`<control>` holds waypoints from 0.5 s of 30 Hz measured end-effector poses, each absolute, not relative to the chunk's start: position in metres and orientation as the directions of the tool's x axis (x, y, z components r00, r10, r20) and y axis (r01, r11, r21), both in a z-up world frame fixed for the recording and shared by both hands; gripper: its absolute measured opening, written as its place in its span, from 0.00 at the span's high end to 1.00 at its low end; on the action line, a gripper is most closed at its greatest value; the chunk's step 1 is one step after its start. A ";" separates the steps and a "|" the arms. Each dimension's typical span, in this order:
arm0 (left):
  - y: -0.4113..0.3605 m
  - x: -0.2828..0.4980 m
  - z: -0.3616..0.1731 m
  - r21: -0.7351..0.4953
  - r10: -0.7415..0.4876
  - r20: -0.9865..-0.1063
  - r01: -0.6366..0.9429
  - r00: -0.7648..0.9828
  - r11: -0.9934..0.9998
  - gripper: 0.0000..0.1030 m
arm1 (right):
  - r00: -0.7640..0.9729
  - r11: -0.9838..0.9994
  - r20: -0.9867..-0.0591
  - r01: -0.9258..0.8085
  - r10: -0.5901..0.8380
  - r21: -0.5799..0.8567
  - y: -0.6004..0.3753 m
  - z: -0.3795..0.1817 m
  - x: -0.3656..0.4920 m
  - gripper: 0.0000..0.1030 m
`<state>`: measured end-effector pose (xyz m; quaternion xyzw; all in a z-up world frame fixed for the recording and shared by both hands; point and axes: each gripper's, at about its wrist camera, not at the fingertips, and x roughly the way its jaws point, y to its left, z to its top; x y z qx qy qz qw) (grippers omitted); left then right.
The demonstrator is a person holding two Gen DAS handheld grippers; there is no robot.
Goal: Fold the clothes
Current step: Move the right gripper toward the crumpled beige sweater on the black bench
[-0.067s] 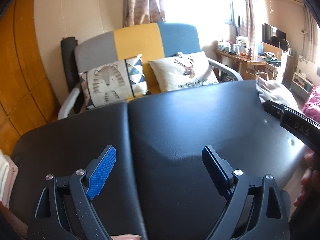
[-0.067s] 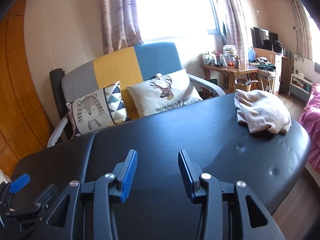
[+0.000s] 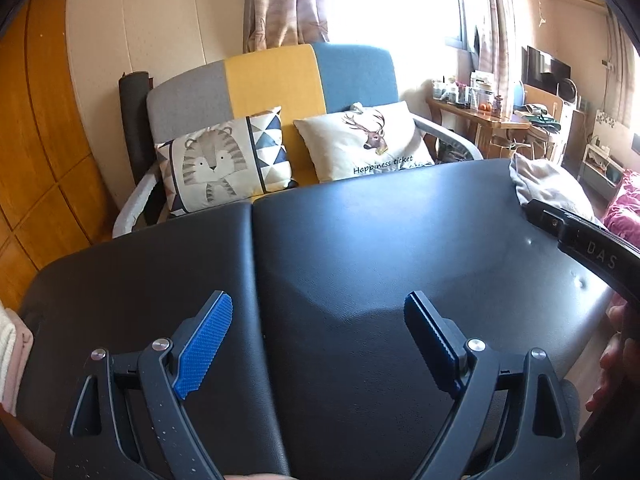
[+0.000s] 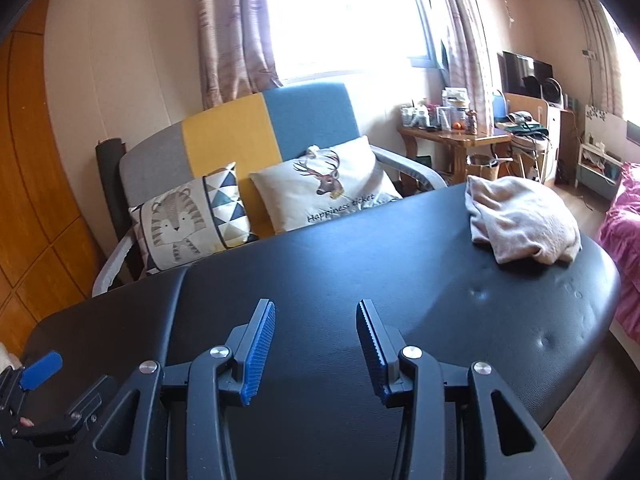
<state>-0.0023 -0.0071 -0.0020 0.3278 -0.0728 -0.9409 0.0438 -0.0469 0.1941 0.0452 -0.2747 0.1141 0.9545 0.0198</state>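
- Both tongs are empty: your left tongs (image 3: 318, 334) stand spread wide over the black padded surface (image 3: 360, 248), with nothing between the blue pads.
- Your right tongs (image 4: 316, 340) are parted too, though more narrowly, and they also hold nothing; only bare black padding shows between the fingers.
- Each pair hovers over the near part of the surface, touching no cloth. In the right wrist view the left tongs show at the lower left edge.
- Outward from there, the beige garment (image 4: 520, 220) lies in a loose, rumpled heap at the far right end of the surface, well apart from both tongs. In the left wrist view only its edge shows, behind the body of your right tool.
- At the left edge of the left wrist view you can glimpse pale pink and cream cloth (image 3: 12, 356); whether it is folded laundry cannot be told.
- Behind the surface stands a sofa (image 3: 272, 76) with two printed cushions, and a pink bed (image 4: 624, 216) lies off to the right. Neither matters to the job.
- As for the step, you seem to be between garments, with the heap not yet fetched.
- Next, you likely need to carry the right tongs across to the heap, close them on an edge, and drag it to the middle.
- Spread it flat before folding, using the left tongs for the opposite edge.
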 end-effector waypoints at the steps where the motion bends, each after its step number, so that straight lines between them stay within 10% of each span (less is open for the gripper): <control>1: -0.013 -0.004 -0.004 0.174 -0.144 -0.608 0.046 -0.780 -0.984 0.12 | -0.849 -0.974 -0.529 -0.098 -0.026 0.205 0.194 0.045 -0.046 0.58; 8: 0.008 0.025 -0.050 0.303 -0.231 -0.540 0.069 -0.809 -0.951 0.12 | -0.825 -0.969 -0.566 -0.145 0.008 0.198 0.208 0.026 -0.052 0.58; 15: 0.015 0.014 -0.082 0.175 -0.076 -0.640 -0.048 -0.764 -0.983 0.12 | -0.807 -0.961 -0.577 -0.243 0.126 0.129 0.237 0.009 -0.056 0.58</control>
